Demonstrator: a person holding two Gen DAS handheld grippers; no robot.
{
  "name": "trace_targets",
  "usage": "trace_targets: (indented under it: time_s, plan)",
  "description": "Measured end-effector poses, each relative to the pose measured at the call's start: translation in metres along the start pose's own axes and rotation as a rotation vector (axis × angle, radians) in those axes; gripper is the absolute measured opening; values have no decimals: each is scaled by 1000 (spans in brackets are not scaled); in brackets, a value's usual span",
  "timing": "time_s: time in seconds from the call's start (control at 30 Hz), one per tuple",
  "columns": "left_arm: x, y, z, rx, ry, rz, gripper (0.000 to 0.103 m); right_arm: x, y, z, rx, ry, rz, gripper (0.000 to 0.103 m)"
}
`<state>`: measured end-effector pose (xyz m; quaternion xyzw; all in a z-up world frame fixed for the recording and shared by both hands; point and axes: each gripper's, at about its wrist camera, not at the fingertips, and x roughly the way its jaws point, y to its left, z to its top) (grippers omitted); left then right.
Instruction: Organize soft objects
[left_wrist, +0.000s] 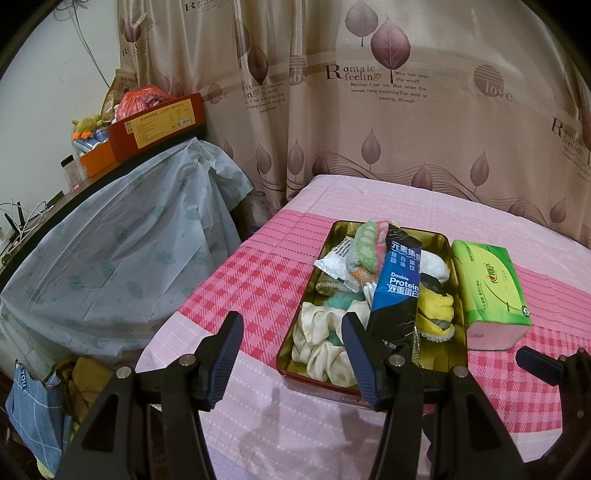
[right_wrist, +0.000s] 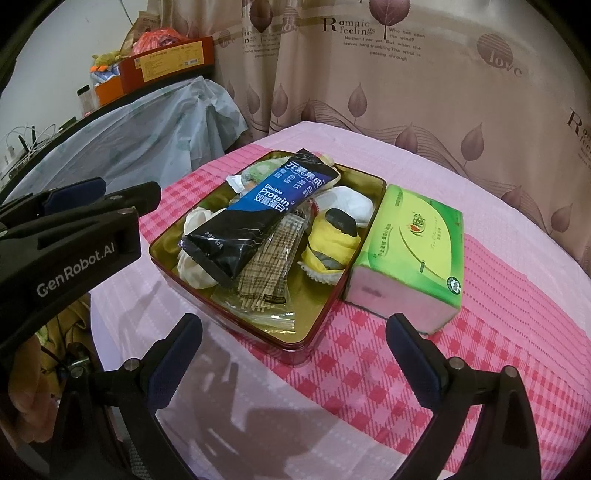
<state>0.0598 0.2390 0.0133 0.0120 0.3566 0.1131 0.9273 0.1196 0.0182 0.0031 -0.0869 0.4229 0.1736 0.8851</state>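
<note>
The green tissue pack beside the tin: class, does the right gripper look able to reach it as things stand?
Probably yes. The right gripper is open and empty, and the green tissue pack lies on the pink cloth outside the tin, with nothing between it and the nearer finger.

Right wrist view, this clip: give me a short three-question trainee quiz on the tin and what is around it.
1. True or false: the green tissue pack lies inside the tin.
2. Which item lies on top of the others in the tin? A) blue-and-black protein pouch B) cream scrunchie C) yellow cloth
3. Fill in: both the left gripper and the right gripper are ____ and hold nothing.

Key: 1 false, it lies on the bedspread against the tin's side; 2 A; 3 open.
</note>
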Motion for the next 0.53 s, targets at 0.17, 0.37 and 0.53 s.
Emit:
trace_targets:
  time_s: [0.17,0.37,0.53]
  plan:
    - [0,0,1,-2,-2,-6,57,0,0,0,-1,-1,-1,98]
    - [-2,3,-1,-2,-7,-11,57,-1,1,0,-2,0,-2,98]
    - [-1,4,-1,-1,-6,-6,57,-1,1,0,-4,-2,-1,98]
